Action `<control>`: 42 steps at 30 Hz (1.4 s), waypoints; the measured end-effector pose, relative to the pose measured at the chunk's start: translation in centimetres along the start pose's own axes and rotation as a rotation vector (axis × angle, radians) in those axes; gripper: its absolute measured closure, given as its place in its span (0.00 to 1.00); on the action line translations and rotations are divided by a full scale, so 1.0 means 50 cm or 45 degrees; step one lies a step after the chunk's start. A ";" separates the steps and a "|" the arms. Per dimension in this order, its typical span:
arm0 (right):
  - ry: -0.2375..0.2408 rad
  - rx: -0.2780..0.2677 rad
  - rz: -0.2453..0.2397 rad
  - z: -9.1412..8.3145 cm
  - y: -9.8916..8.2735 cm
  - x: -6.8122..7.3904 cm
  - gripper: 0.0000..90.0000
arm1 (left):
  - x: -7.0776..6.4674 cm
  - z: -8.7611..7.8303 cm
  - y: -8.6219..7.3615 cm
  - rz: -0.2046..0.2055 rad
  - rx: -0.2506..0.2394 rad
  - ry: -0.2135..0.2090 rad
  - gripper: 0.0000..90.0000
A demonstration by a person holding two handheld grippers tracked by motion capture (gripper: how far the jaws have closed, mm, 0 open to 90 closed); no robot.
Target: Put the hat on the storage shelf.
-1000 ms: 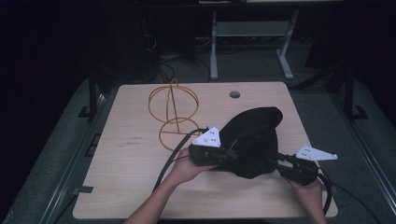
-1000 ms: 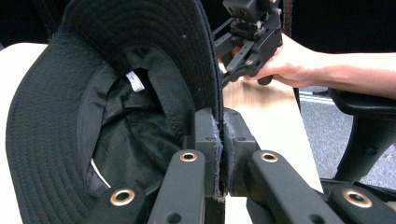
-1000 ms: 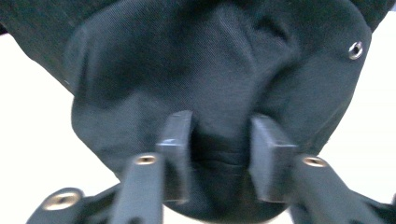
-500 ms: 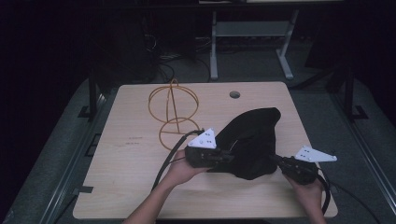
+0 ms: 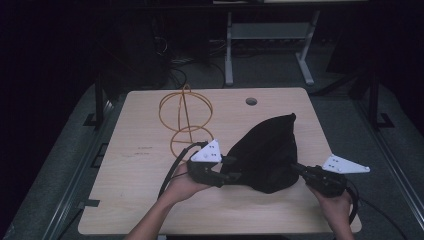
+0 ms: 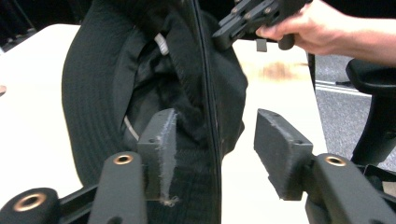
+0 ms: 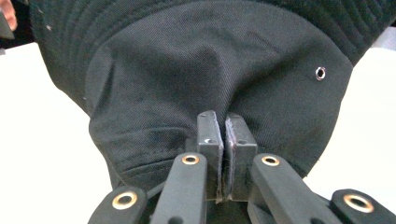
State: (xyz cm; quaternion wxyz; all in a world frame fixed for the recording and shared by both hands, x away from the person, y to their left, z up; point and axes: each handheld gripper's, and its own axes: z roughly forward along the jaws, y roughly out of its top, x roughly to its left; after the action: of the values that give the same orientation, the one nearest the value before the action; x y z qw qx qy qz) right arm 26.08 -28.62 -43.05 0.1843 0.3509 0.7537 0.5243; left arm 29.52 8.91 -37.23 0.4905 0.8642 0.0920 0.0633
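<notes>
While right gripper [image 7: 223, 154] pinches hat [image 7: 205, 88] (black).

The hat [image 5: 270, 150] lies on the table [image 5: 130, 200], right of and before the wire stand [image 5: 185, 120]

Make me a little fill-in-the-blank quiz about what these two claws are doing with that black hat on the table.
1. The right claw is pinched ____ on the black fabric bucket hat.
2. The left claw has its jaws ____, astride the hat's brim edge.
3. The orange wire globe-shaped stand sits on the light ____ tabletop.

Missing words: shut; open; wooden
</notes>
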 end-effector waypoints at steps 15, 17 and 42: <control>0.005 -0.085 -0.071 -0.049 0.067 -0.001 0.97 | -0.012 -0.062 -0.059 -0.047 0.014 0.087 0.41; 0.001 -0.088 -0.078 -0.051 0.071 0.000 0.97 | -0.013 -0.065 -0.063 -0.056 0.013 0.088 0.41; 0.020 -0.131 -0.186 -0.062 0.222 0.031 0.97 | -0.024 -0.087 -0.157 -0.111 0.015 0.176 0.32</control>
State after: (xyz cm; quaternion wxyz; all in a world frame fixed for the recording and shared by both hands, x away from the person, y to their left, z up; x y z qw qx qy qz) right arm 26.75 -27.30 -31.51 0.2340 0.2811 0.7508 0.5501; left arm 26.73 16.22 -41.78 0.4801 0.8559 0.1636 0.1007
